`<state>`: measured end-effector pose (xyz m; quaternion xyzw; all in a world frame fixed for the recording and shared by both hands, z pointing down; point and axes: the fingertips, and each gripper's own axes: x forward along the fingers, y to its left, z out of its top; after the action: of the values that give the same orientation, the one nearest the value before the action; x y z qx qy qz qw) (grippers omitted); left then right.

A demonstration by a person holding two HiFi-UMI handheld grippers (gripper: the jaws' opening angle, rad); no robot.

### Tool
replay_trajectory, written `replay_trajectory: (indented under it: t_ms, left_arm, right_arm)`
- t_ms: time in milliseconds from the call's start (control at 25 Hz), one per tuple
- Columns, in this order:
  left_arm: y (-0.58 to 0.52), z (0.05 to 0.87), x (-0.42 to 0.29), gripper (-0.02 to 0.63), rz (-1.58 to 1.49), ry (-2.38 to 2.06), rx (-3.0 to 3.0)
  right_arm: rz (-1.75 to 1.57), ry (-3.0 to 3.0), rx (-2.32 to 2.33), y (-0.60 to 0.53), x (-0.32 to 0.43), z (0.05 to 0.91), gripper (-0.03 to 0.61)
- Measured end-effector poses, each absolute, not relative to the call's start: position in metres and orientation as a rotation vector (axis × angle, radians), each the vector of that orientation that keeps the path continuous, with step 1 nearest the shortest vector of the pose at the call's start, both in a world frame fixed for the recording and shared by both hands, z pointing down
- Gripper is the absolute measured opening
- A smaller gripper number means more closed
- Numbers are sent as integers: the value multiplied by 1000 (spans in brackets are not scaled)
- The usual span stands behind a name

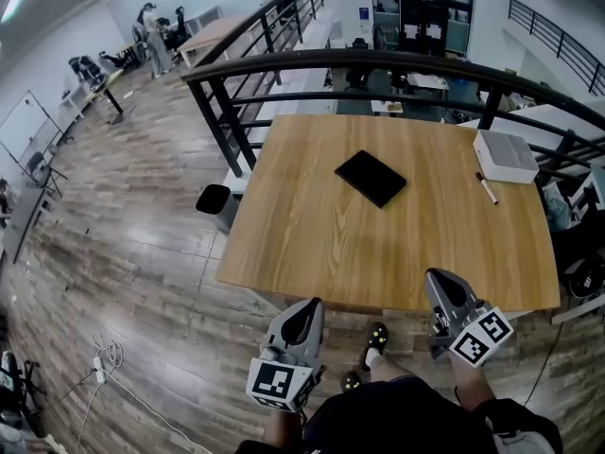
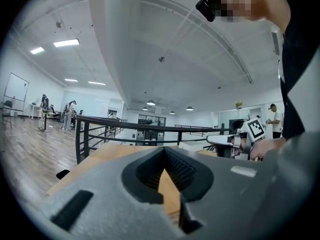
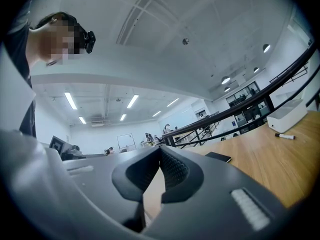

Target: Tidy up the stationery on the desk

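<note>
The wooden bench (image 1: 312,235) met a black railing (image 1: 378,61) at its far edge. A white box (image 1: 506,156) sat at the far right corner, a black notebook (image 1: 371,178) mid-bench, and a marker (image 1: 487,188) just beside the box. The left gripper (image 1: 308,306) and right gripper (image 1: 437,277) hung at the near edge, well apart from all three, jaws pressed together on nothing.

A closed, flat black notebook (image 1: 371,178) lies angled at the middle of the wooden desk (image 1: 312,244). A white box (image 1: 506,155) sits at the desk's far right corner, with a white marker (image 1: 487,188) near that corner too.
</note>
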<state>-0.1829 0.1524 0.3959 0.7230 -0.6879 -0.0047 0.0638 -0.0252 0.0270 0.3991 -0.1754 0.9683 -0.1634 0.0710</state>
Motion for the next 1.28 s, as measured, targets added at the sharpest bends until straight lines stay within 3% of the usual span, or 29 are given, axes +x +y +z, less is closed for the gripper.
replay_trajectory:
  t_ms: [520, 1280]
  left_arm:
    - [118, 395, -250, -1, 32, -2292, 1958]
    - [21, 409, -290, 8, 113, -2309, 1871]
  right_arm:
    - [-533, 2956, -273, -41, -114, 407, 0]
    - [-580, 2992, -230, -150, -162, 436, 0]
